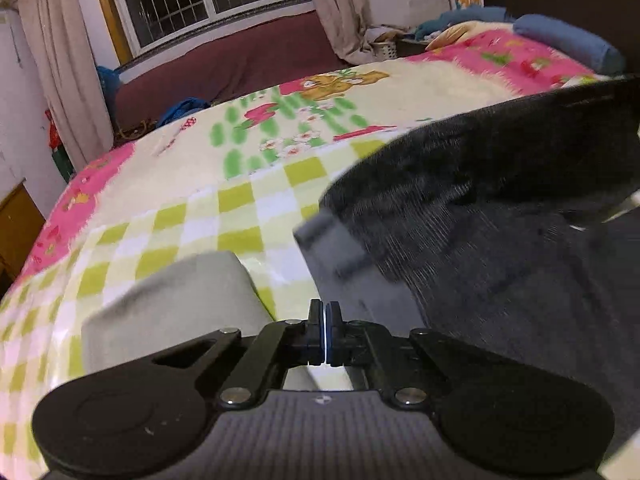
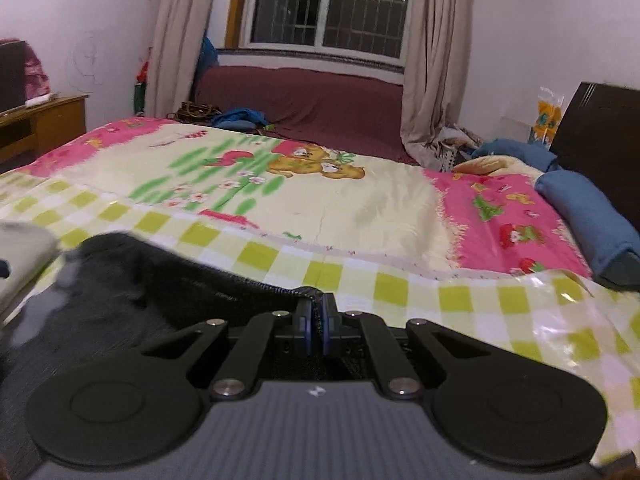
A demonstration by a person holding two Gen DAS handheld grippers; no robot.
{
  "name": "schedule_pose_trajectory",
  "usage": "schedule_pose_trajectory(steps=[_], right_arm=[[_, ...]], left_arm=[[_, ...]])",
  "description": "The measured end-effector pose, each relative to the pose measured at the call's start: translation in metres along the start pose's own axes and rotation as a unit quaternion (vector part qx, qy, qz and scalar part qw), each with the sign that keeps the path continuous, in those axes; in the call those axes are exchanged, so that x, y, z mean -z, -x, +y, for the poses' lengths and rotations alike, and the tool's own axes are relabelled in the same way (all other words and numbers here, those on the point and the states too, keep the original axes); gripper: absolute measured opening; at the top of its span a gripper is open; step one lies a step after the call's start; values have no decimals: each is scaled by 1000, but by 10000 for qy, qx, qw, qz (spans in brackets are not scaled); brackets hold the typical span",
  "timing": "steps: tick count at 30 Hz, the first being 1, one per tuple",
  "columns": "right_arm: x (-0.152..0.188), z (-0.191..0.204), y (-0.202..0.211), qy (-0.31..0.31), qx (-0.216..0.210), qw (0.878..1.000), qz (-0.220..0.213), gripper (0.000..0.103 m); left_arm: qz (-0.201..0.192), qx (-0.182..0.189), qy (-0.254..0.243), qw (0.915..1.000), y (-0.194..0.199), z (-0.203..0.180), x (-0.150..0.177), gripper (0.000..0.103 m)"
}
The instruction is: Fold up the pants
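Dark pants (image 2: 168, 280) lifted over the near edge of the bed (image 2: 360, 208), above the checked border of its cartoon sheet. Right hand-held gripper (image 2: 316, 312) clenched on the pants' hem; left hand-held gripper (image 1: 325, 322) pressed closed, grasp unclear, pants (image 1: 480, 200) just right of it

Window (image 2: 326, 8): barred, dark outside, ceiling lamp reflected
Curtains (image 2: 434, 60): beige, both sides
Walls (image 2: 540, 20): pale
Window seat (image 2: 304, 96): maroon cover
Cabinet (image 2: 44, 120): wooden, beyond bed's left edge
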State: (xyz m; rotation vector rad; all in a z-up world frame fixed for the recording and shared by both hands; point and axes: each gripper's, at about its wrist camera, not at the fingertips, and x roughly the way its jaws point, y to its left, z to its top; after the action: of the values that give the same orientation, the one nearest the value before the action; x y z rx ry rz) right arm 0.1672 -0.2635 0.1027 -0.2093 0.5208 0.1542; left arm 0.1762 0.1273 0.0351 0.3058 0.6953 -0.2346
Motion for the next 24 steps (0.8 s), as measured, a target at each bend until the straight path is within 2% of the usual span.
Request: schedule_pose_trajectory(steps=[3, 6, 10, 13, 14, 15, 16, 18, 19, 21, 22, 24], right_arm=[[24, 16, 41, 354, -56, 9994, 25, 4], [65, 37, 64, 947, -79, 9944, 469, 4], [121, 52, 61, 1465, 38, 9827, 1135, 1], [146, 49, 51, 1599, 199, 9737, 1610, 1], [147, 48, 48, 1661, 331, 9691, 1791, 2], [145, 50, 53, 1671, 518, 9690, 1744, 3], [135, 53, 59, 1617, 520, 9726, 1587, 5], [105, 65, 70, 1443, 177, 9848, 953, 5], [90, 76, 67, 1490, -14, 9861, 732, 10], [60, 102, 46, 1638, -418, 9846, 451, 30], [48, 115, 32, 1646, -610, 9839, 320, 42], [28, 133, 4, 1625, -915, 9819, 319, 45]], left_arm=[[0, 13, 43, 10000, 4, -7, 9, 21], [49, 111, 192, 9997, 3, -12, 13, 21], [-42, 248, 355, 9991, 10, -22, 22, 22], [-72, 226, 252, 9994, 17, -30, 30, 22], [-82, 224, 191, 9995, 19, -32, 33, 23], [-87, 232, 151, 9996, 20, -33, 34, 24], [-97, 233, 126, 9996, 20, -33, 36, 25], [-124, 258, 193, 9994, 19, -33, 37, 27], [-151, 321, 252, 9991, 17, -32, 34, 27], [-244, 352, 185, 9989, 14, -32, 24, 30], [-318, 335, 68, 9989, 12, -32, 17, 34], [-572, 206, -183, 9980, 10, -28, 3, 57]])
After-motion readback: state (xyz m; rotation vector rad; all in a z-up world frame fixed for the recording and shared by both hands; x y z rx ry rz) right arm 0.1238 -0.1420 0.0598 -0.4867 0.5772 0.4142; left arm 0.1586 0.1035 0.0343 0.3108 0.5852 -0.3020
